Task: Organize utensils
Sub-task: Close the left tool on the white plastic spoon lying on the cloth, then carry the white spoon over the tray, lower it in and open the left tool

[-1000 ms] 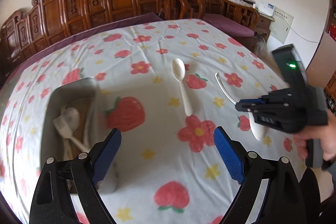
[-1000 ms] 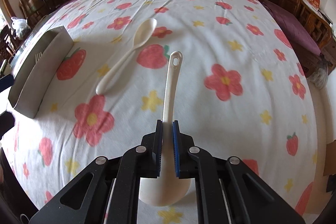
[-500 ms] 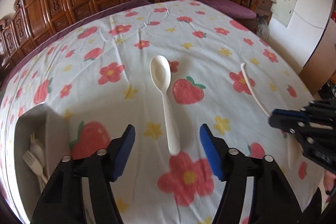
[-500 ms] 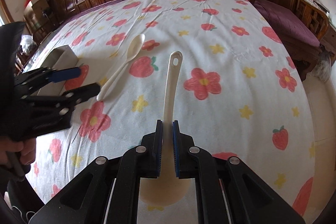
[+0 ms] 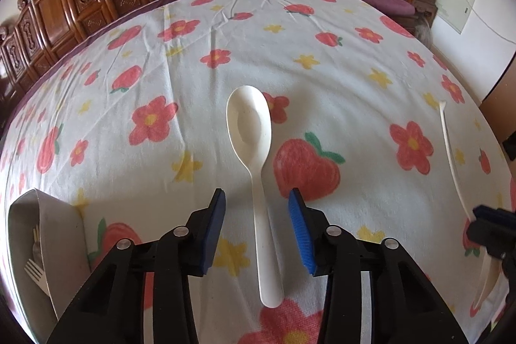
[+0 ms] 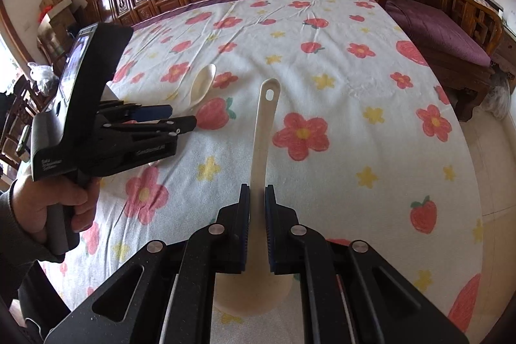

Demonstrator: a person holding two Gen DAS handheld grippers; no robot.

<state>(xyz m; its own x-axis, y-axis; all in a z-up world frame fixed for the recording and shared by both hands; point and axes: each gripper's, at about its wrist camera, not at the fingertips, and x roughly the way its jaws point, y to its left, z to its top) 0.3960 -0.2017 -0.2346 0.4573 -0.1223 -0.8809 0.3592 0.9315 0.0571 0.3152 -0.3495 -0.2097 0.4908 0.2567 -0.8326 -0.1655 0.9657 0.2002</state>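
We held 2 grippers over a table w/ a strawberry-and-flower tablecloth [image 5: 322, 60]. Compared w/ 1 sec earlier, our left gripper [image 5: 257, 224] had come forward and lower, so the white spoon [image 5: 254, 170] that lay well ahead of it now sat between its blue pads [image 5: 301, 234]. Jaws were closing, much narrower than before, but pads not yet touching the handle; spoon lay flat on the cloth, bowl pointing away. The grey utensil tray [image 5: 61, 234], w/ a fork [image 5: 35, 273] inside, had slid from mid-left to the bottom-left corner of the left view. Our right gripper [image 6: 257, 231] stayed clamped on a white rice paddle [image 6: 262, 131], handle pointing away, blade toward us, barely moved. In the right view, the left gripper and the hand [image 6: 54, 202] holding it now showed at left, unseen 1 sec earlier.
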